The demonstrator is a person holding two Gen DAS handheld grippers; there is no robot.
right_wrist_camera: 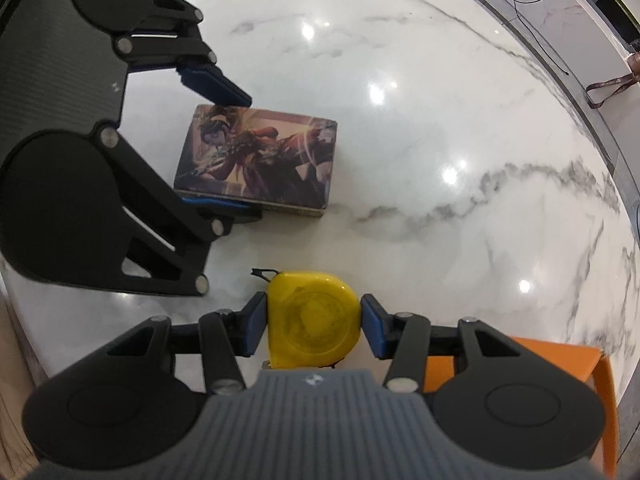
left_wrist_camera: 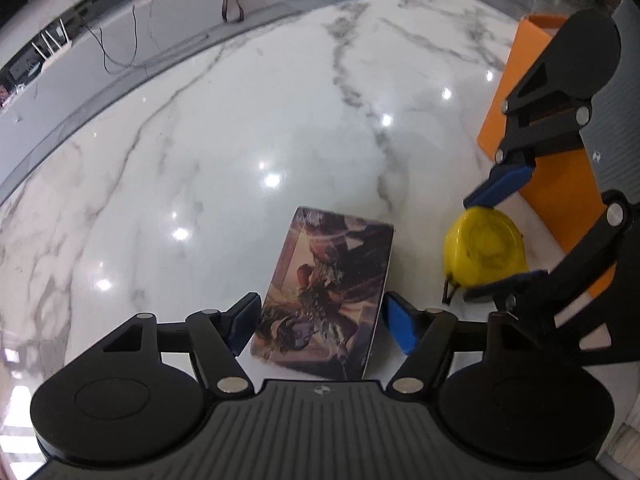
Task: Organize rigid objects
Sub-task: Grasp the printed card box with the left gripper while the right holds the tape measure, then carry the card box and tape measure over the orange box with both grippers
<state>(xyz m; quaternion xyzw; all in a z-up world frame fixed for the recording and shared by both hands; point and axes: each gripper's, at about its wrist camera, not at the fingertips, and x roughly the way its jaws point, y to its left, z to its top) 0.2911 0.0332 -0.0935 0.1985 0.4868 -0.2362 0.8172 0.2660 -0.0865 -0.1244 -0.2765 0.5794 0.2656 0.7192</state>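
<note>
Left wrist view looks down on a marble table (left_wrist_camera: 280, 120). The left gripper (left_wrist_camera: 320, 320) straddles a picture box (left_wrist_camera: 324, 292) that lies flat. Its blue pads (left_wrist_camera: 402, 326) stand spread beside the long sides, the left one close to touching, the right one with a small gap. To the right, the right gripper (left_wrist_camera: 480, 248) reaches down over a yellow tape measure (left_wrist_camera: 484, 246) lying flat on the marble. An orange bin (left_wrist_camera: 560, 184) stands just behind it.

Right wrist view shows the right gripper (right_wrist_camera: 314, 322) with a pad against each side of the tape measure (right_wrist_camera: 314, 320); it seems to pinch it, though blur hides the exact contact. The box (right_wrist_camera: 256, 160) lies beyond, near the tape but apart from it, between the left gripper's fingers (right_wrist_camera: 218, 86). The bin's (right_wrist_camera: 560, 360) corner shows at lower right.
</note>
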